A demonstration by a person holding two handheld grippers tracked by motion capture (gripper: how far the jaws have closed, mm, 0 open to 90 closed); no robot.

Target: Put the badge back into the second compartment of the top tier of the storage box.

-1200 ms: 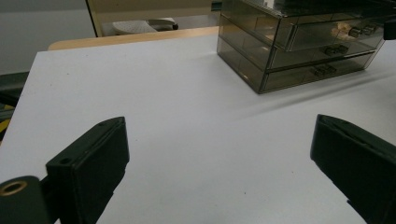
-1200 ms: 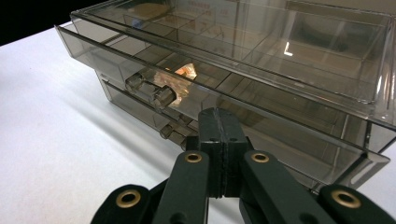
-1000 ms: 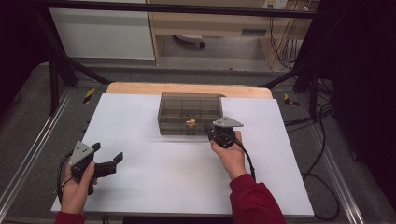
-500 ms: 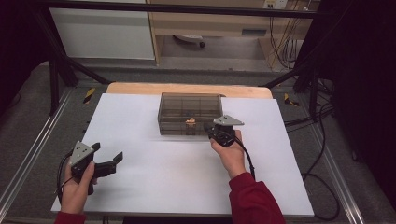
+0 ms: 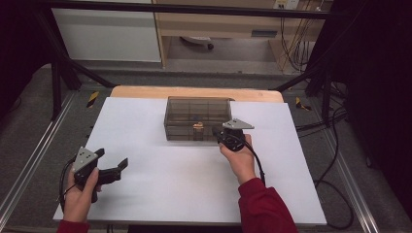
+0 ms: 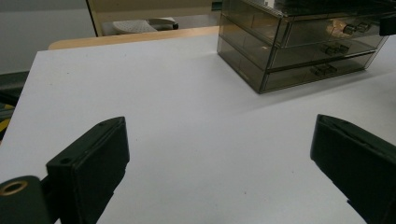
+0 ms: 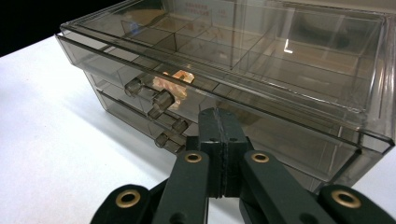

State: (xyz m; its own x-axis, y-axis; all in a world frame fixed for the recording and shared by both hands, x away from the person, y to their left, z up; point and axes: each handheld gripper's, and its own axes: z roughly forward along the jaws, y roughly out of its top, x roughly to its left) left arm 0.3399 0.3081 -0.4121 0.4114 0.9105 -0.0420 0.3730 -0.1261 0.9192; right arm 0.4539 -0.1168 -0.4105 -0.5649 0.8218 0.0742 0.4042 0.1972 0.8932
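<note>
Left hand (image 5: 77,196): enters from the near left edge of the high view and grasps the left gripper (image 5: 112,167) by its body. The gripper lies roughly level, pointing right. Its jaws stand wide apart with nothing between them; in the left gripper view they rise at the far left and far right.

Right hand (image 5: 239,158): extends from a red sleeve (image 5: 262,206), forearm angled from near right toward far centre. It holds the right gripper (image 5: 215,131), which points left and away. Its pads (image 7: 219,128) are pressed flat together, gripping nothing.
</note>
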